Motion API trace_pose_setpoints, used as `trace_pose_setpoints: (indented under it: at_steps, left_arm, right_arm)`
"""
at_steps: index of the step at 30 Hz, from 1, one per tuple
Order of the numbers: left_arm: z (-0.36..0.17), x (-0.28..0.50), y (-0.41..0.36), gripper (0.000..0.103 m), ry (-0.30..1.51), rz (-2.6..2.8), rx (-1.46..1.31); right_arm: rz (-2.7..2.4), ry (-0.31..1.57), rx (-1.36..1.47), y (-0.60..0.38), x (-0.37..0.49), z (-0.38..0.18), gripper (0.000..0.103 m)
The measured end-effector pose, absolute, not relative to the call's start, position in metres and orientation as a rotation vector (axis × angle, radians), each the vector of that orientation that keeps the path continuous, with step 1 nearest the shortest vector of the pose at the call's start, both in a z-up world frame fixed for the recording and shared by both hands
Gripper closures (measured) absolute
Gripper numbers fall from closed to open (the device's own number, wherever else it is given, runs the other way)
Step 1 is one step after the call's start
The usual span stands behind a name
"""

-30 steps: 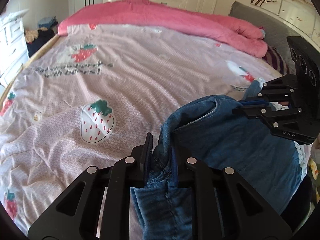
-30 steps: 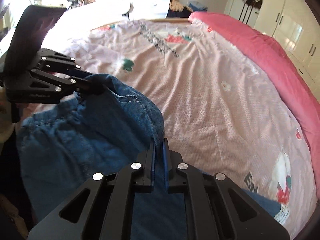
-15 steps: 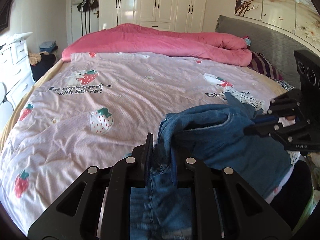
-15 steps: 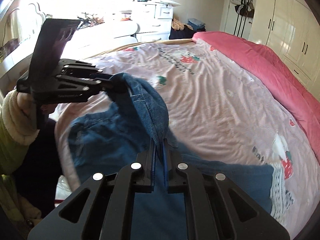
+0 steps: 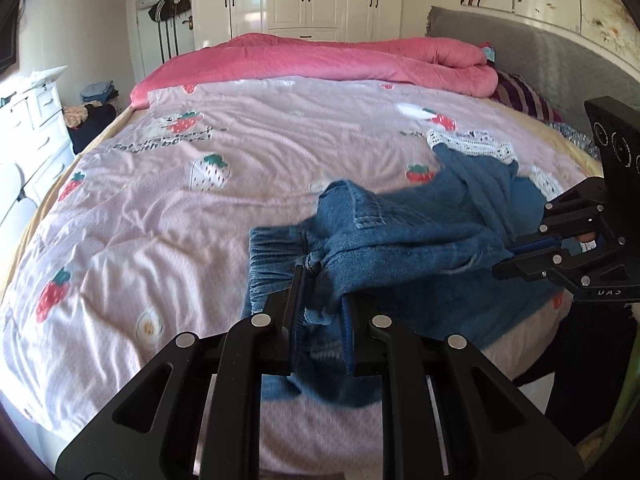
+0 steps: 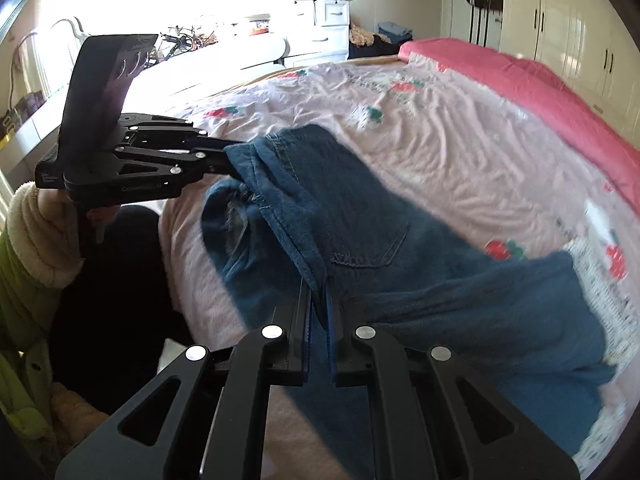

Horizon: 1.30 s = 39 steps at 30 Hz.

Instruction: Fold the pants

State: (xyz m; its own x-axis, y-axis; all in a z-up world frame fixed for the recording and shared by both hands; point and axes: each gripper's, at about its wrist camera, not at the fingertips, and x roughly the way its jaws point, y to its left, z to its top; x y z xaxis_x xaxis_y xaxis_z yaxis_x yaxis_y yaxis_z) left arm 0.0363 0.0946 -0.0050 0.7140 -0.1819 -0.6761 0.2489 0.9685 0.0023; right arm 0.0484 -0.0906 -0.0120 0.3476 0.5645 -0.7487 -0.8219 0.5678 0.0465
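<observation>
Left wrist view: left gripper (image 5: 322, 296) jaws clamp the denim pants (image 5: 420, 236) at the bunched waistband, near the bed's (image 5: 120, 240) near edge. Right wrist view: right gripper (image 6: 319, 304) jaws pinch the waistband hem; pants drape across the bed's near corner.

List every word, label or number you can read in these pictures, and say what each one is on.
"Eat straw... with bo...": on the pink sheet, blurred, only partly legible.
"DAS", apparently mirrored: on the right gripper body, uncertain.
Pale lettering on the left gripper body: too blurred to read.
Print on the sheet in the right wrist view: too blurred to read.
Jeans: no label visible.
</observation>
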Motion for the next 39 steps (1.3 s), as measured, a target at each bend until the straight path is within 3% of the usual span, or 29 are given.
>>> trace_pose_setpoints:
  at_steps: [17, 21, 27, 39]
  left_arm:
    - [-0.017, 0.001, 0.091, 0.094, 0.749, -0.205, 0.188]
    - [-0.023, 0.001, 0.095, 0.092, 0.765, -0.211, 0.170]
    - [-0.014, -0.003, 0.100, 0.078, 0.744, -0.201, 0.153]
    - [0.027, -0.018, 0.113, 0.077, 0.683, -0.161, 0.069]
  right_arm:
    - [0.909, 0.834, -0.397, -0.088, 0.025, -0.035, 0.096]
    - [0.908, 0.857, -0.383, -0.086, 0.028, -0.040, 0.094]
    - [0.903, 0.875, -0.350, -0.087, 0.031, -0.045, 0.094]
    - [0.922, 0.859, -0.349, -0.086, 0.023, -0.044, 0.088]
